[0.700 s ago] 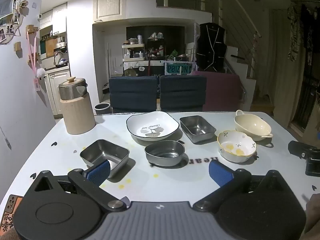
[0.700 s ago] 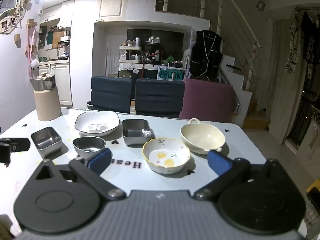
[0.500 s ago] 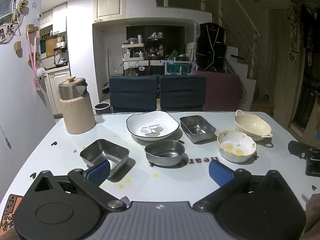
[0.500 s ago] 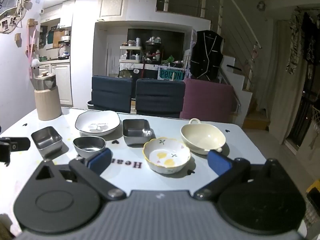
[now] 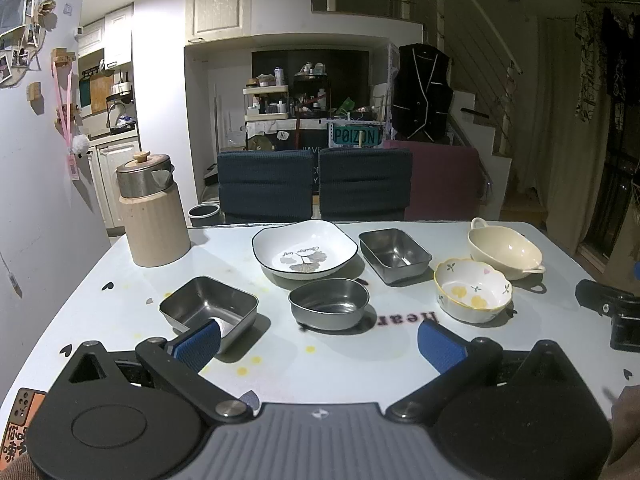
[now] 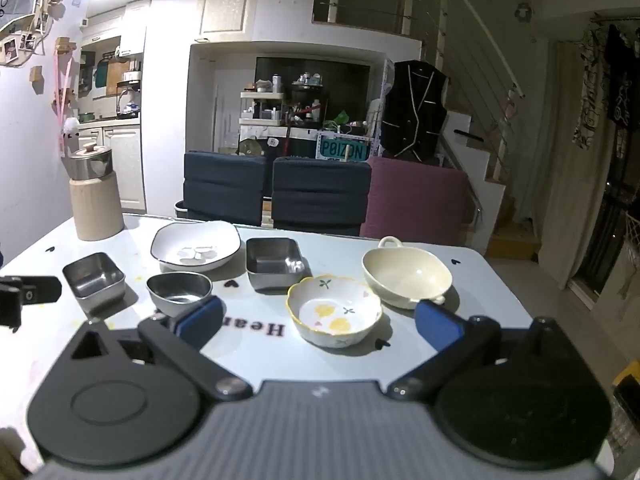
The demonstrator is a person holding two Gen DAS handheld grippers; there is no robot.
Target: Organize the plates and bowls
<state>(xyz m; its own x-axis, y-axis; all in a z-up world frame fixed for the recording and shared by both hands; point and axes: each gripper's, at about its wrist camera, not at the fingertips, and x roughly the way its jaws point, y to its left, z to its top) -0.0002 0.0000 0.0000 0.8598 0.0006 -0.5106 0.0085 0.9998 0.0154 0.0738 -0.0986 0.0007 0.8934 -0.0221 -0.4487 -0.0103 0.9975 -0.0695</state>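
Several dishes stand on the white table (image 5: 340, 364). A white square plate with a leaf print (image 5: 305, 249) (image 6: 196, 246) is at the back. A round steel bowl (image 5: 329, 307) (image 6: 179, 288) sits in front of it. A steel square tray (image 5: 209, 310) (image 6: 94, 279) is at the left, another steel tray (image 5: 394, 249) (image 6: 274, 262) at mid-right. A flowered scalloped bowl (image 5: 473, 294) (image 6: 334, 310) and a cream handled bowl (image 5: 505, 247) (image 6: 406, 272) are at the right. My left gripper (image 5: 319, 346) is open and empty near the table's front. My right gripper (image 6: 318, 322) is open and empty, the flowered bowl lying between its fingers in the view.
A beige canister with a steel lid (image 5: 152, 216) (image 6: 95, 196) stands at the table's back left. Two dark blue chairs (image 5: 316, 184) and a maroon one (image 6: 416, 204) line the far edge. Each gripper shows in the other's view, the right one (image 5: 608, 312), the left one (image 6: 24, 294).
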